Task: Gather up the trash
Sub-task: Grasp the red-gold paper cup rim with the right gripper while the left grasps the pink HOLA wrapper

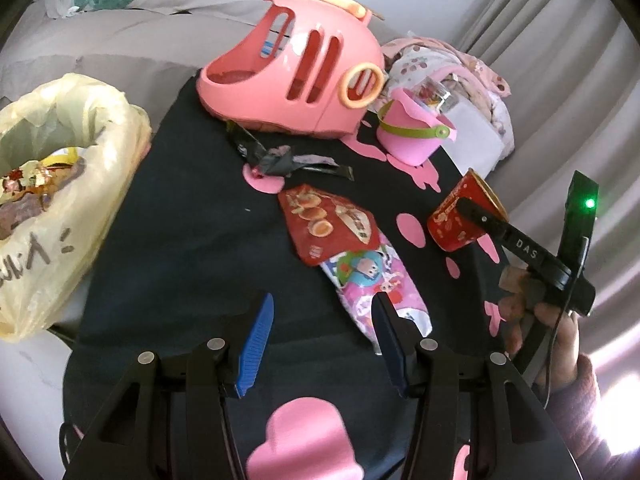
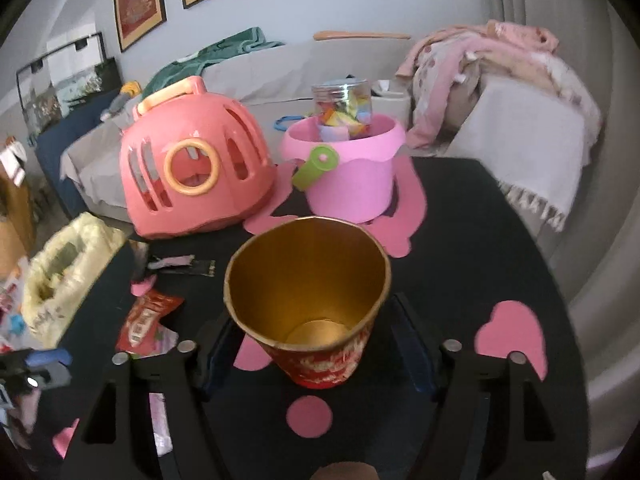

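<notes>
I count 1 red cup [image 2: 316,312], 2 snack wrappers [image 1: 332,224] [image 1: 380,288], 1 yellow trash bag [image 1: 60,184], 1 pink bucket [image 2: 348,172], 1 pink carrier [image 2: 192,172].

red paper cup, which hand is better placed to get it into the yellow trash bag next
Right. The right gripper already straddles the red cup; the left gripper stands open over the wrappers.

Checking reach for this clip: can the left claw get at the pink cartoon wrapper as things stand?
Probably yes. The left claw stands open just short of the pink cartoon wrapper, which lies flat on the black table with nothing over its near end. The red snack packet overlaps only its far end.
</notes>
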The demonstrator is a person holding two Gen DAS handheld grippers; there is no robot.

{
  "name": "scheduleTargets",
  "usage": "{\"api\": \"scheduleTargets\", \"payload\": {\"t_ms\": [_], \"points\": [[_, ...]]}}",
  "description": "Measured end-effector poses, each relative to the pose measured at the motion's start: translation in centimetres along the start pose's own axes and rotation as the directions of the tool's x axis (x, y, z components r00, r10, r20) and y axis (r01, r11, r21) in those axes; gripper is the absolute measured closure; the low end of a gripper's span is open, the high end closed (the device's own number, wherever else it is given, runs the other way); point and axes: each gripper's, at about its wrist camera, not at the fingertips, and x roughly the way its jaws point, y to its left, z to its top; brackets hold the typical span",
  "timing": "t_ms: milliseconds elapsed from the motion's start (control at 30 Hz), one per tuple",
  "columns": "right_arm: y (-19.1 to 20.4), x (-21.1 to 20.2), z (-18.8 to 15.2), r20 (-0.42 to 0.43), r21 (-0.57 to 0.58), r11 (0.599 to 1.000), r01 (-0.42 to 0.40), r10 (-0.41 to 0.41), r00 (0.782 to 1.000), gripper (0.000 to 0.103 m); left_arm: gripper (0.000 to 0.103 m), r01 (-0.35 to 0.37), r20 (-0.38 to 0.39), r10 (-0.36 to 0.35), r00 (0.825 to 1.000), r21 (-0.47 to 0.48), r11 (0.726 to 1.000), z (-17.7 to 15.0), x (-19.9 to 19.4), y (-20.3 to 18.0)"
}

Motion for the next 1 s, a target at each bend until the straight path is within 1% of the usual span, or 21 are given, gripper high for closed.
{"api": "scheduleTargets", "payload": {"t_ms": [133, 233, 333, 400, 500, 567, 667, 767, 867, 1000], "points": [[0.1, -1.8, -1.1, 0.009, -0.020, 1.000, -0.004, 0.004, 1.000, 0.048, 0.051, 0.004, -0.012, -0.004, 1.000, 0.007, 1.000, 0.1, 1.1, -1.4], [0.0, -3.7, -2.3, 0.022, -0.025, 1.000, 0.000, 0.000, 1.000, 0.048, 0.051, -0.023, -0.007, 0.023, 1.000, 0.050, 0.998, 0.1, 2.0, -3.2], [-0.3, -5.3, -3.3, 0.039, -0.037, 0.999, 0.026, -0.024, 0.999, 0.048, 0.051, -0.059, 0.010, 0.058, 0.998, 0.122, 0.991, 0.2, 2.9, -5.7], [-0.8, -5.9, -3.6, 0.048, -0.033, 0.999, 0.042, -0.040, 0.998, 0.048, 0.051, -0.093, 0.026, 0.090, 0.996, 0.179, 0.980, 0.1, 3.5, -7.4], [-1.6, -6.4, -3.7, 0.059, -0.005, 0.999, 0.042, -0.042, 0.997, 0.048, 0.051, -0.170, 0.034, 0.166, 0.986, 0.218, 0.961, 0.0, 4.7, -8.8], [-2.0, -6.5, -3.7, 0.062, 0.009, 0.999, 0.038, -0.038, 0.997, 0.048, 0.051, -0.195, 0.023, 0.195, 0.981, 0.217, 0.957, -0.1, 5.5, -9.1], [-2.1, -6.5, -3.8, 0.062, 0.011, 0.999, 0.035, -0.035, 0.997, 0.048, 0.051, -0.247, 0.024, 0.248, 0.968, 0.243, 0.938, -0.5, 6.4, -9.4], [-2.1, -6.5, -4.0, 0.055, 0.010, 1.000, 0.028, -0.028, 0.998, 0.048, 0.050, -0.268, 0.019, 0.274, 0.962, 0.272, 0.924, -0.8, 6.8, -9.2], [-2.1, -6.5, -4.1, 0.053, 0.014, 1.000, 0.022, -0.023, 0.998, 0.048, 0.050, -0.269, 0.012, 0.277, 0.961, 0.273, 0.923, -1.1, 6.4, -8.2], [-1.8, -6.6, -4.2, 0.048, 0.022, 1.000, 0.000, -0.001, 0.999, 0.047, 0.050, -0.264, 0.015, 0.271, 0.962, 0.281, 0.923, -1.7, 4.9, -6.4]]}}
